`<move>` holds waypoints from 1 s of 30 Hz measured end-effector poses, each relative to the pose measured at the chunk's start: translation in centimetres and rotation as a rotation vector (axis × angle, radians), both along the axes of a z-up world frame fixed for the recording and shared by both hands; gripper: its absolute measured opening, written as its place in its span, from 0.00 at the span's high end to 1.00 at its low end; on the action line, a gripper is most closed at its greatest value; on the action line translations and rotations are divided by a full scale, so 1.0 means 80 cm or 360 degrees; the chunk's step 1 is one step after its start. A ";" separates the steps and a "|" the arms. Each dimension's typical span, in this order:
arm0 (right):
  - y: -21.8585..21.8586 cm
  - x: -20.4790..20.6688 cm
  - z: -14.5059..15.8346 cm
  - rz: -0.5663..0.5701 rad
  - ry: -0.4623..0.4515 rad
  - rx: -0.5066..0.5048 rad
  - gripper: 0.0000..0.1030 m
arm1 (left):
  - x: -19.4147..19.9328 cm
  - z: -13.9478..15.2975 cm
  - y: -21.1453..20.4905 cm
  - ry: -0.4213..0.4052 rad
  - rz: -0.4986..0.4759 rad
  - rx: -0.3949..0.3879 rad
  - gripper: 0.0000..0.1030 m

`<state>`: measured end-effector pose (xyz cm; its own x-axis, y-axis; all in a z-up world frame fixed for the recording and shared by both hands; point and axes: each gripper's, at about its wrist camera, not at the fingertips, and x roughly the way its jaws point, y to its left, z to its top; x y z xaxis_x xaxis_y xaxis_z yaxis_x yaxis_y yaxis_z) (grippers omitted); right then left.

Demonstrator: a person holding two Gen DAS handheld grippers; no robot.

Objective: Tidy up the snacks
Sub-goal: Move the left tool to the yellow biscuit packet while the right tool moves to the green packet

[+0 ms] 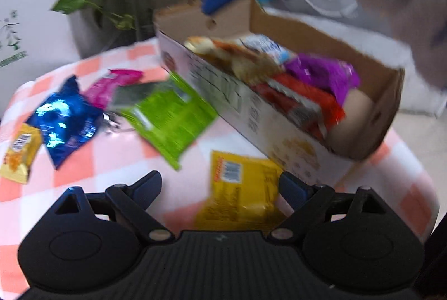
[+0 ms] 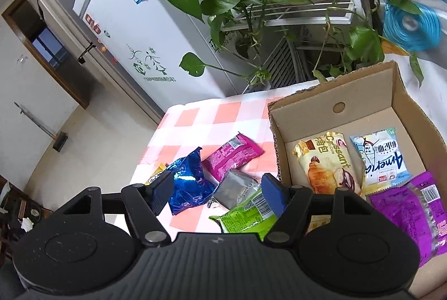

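Step in hand: loading loose snack packs into the cardboard box (image 2: 396, 93). Box already holds croissant pack (image 2: 324, 163), white-blue pack (image 2: 380, 157), purple pack (image 2: 410, 210), plus orange-red one, left view only. Left gripper (image 1: 220, 185) jaws apart, empty, over yellow pack (image 1: 240, 196) just beside box. Right gripper (image 2: 215, 193) jaws apart, nothing held, above grey pack (image 2: 237, 188) and green pack (image 2: 245, 213) near box wall. Judged next: close on one pack w/o catching its neighbour, lift over box rim.
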<state>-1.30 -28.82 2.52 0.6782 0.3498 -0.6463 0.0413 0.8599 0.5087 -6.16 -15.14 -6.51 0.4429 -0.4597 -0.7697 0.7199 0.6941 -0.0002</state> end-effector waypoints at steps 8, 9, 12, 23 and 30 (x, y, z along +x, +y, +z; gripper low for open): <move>0.011 0.008 -0.012 0.0088 0.0048 0.0083 0.27 | 0.026 -0.009 0.034 0.0024 0.0144 0.0063 0.37; 0.014 0.009 -0.015 0.0103 0.0062 0.0101 0.27 | 0.030 -0.008 0.043 0.0026 0.0169 0.0069 0.37; 0.023 0.013 -0.023 0.0118 0.0114 0.0141 0.27 | 0.045 -0.004 0.073 0.0048 0.0267 0.0105 0.37; 0.079 0.026 -0.049 0.0136 0.0237 -0.0236 0.27 | 0.083 0.003 0.171 0.0141 0.0726 0.0071 0.36; 0.094 0.030 -0.076 0.0239 0.0402 -0.0177 0.27 | 0.089 0.017 0.187 0.0186 0.0756 -0.0035 0.29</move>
<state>1.14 -21.28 -3.54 0.4371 0.3518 -0.8277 0.0226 0.9157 0.4012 1.00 -0.15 -5.19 0.5189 -0.2441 -0.8192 0.3176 0.9448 -0.0803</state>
